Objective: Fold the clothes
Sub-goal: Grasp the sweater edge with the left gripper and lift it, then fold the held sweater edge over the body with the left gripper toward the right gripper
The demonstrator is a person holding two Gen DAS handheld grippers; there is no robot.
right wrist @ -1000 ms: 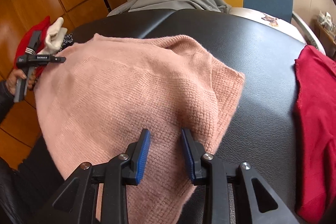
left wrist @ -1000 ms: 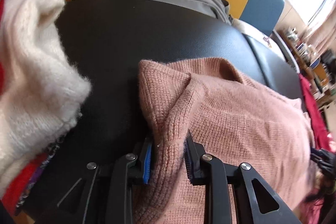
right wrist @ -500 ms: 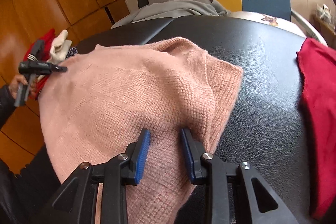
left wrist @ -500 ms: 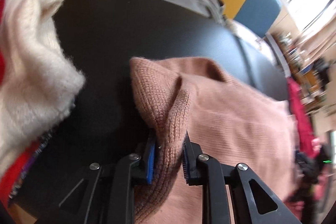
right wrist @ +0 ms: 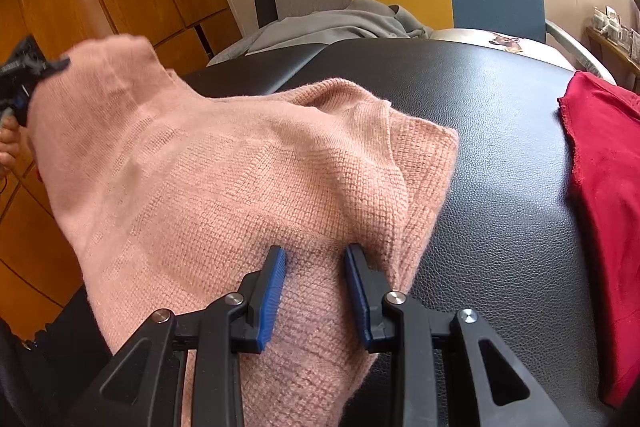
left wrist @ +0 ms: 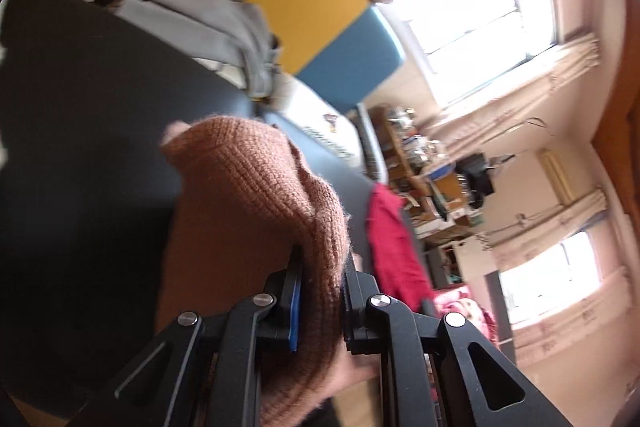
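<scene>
**Hand-held gripper pair on a pink knit**

Left hand-held gripper (left wrist: 320,291) is closing on a bunched edge of the pink sweater (right wrist: 248,179), the knit pinched between its pads and raised off the surface. Right hand-held gripper (right wrist: 314,291) has a fold of the same sweater between its blue pads at the near hem; the grip looks firm. Most of the sweater lies on the black desk (right wrist: 488,131). It looks soft, light and stretchy, likely to sag, so edges and corners are the best holds. A red garment (right wrist: 604,163) lies well apart, a grey garment (right wrist: 332,27) beyond.
</scene>
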